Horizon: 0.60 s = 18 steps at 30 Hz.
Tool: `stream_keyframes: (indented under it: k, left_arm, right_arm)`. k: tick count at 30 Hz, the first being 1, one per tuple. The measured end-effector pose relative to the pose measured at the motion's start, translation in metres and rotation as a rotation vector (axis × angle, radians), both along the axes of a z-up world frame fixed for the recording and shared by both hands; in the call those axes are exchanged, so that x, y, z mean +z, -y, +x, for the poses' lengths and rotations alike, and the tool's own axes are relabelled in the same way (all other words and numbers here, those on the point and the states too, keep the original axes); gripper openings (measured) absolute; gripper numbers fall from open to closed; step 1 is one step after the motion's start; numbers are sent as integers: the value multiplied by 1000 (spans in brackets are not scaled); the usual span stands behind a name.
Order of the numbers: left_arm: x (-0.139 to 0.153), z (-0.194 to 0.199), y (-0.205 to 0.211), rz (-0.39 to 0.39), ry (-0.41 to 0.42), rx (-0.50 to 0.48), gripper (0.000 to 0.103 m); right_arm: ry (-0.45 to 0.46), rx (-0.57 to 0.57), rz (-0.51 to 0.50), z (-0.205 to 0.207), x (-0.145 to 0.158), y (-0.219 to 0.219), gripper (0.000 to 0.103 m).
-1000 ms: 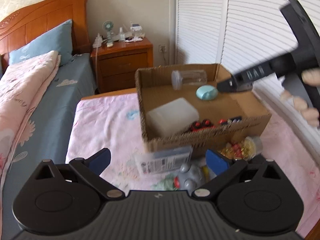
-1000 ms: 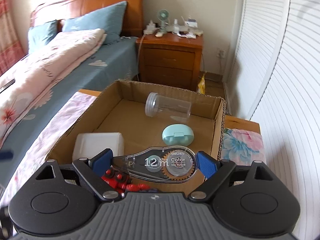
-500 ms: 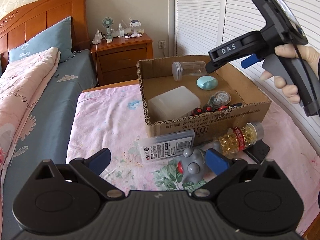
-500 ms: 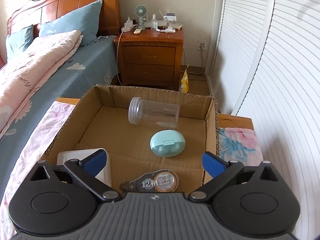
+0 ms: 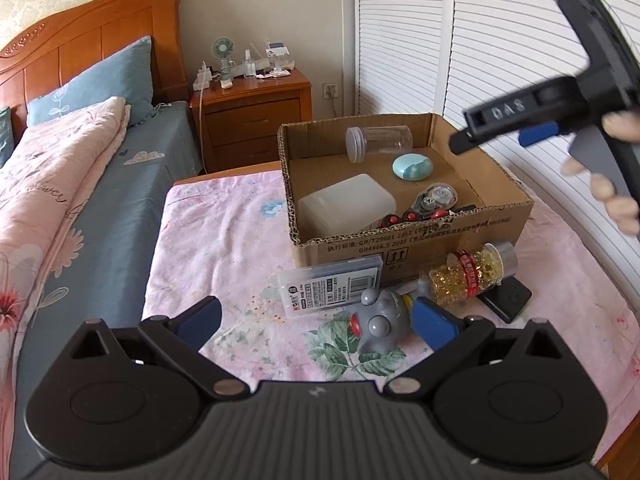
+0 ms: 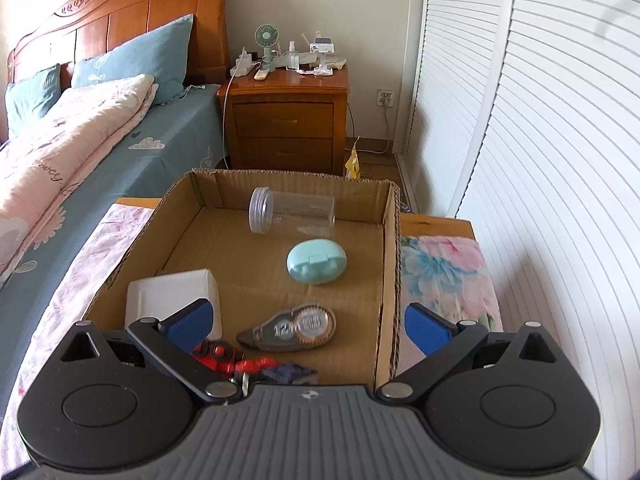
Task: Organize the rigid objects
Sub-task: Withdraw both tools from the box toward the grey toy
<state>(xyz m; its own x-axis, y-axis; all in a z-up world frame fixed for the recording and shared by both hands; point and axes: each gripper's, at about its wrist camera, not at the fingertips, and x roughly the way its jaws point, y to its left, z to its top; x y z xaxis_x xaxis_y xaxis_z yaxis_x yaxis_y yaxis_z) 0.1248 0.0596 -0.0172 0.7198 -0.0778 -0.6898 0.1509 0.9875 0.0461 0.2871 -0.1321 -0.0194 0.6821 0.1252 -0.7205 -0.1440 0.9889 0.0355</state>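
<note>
Now the right gripper (image 6: 308, 326) hangs over the cardboard box (image 6: 390, 280) with its jaws spread wide and nothing between them. Below it, the correction tape (image 6: 294, 326) lies flat on the box floor, near a mint case (image 6: 317, 261), a clear jar (image 6: 291, 210) on its side and a white tub (image 6: 160, 294). Outside, the left gripper (image 5: 316, 322) is likewise wide and empty above a grey toy (image 5: 380, 326) on the floral cloth (image 5: 224, 248).

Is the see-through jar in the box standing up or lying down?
Lying down. The clear plastic jar rests on its side against the cardboard box's back wall.
</note>
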Motion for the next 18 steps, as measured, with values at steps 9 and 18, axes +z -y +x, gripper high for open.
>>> stream_keyframes:
  k: [9, 18]
  left_arm:
    - [-3, -13, -2, -1, -21, 57, 101]
    - [-17, -17, -5, -36, -47, 79, 101]
  right_arm:
    - [52, -18, 4, -61, -16, 1, 103]
    - [37, -41, -72, -97, -58, -5, 103]
